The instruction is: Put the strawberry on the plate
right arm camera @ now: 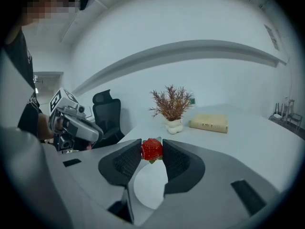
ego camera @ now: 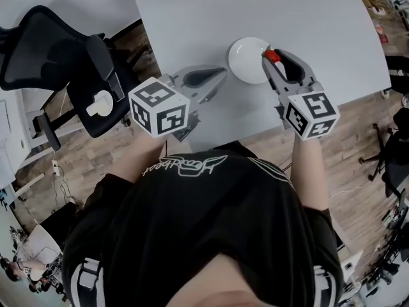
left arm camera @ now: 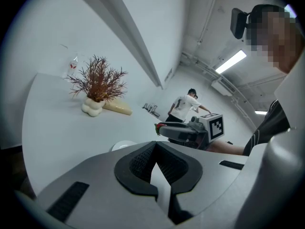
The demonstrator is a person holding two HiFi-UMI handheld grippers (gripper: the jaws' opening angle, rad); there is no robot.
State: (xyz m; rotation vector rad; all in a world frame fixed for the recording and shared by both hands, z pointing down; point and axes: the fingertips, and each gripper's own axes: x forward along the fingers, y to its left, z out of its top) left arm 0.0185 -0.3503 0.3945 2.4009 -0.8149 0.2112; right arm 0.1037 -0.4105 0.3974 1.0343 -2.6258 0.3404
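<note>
The plate (ego camera: 246,62) lies on the table (ego camera: 192,24) ahead of you, with the strawberry (ego camera: 273,55) between your right gripper's (ego camera: 271,57) jaws, over its right rim; your left gripper (ego camera: 222,75) is just left of the plate, the chair (ego camera: 64,62) is off the table's left edge, and the plant (right arm camera: 172,104) and book (right arm camera: 208,122) are at the far side

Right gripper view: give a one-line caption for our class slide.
The right tool grips a red strawberry at its tips over the white plate, dried plant and book behind.

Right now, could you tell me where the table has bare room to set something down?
The plate is bare. Open table lies between it and the plant and book at the far edge. The near edge is crowded: the left gripper and the right gripper, holding the strawberry, flank the plate.
</note>
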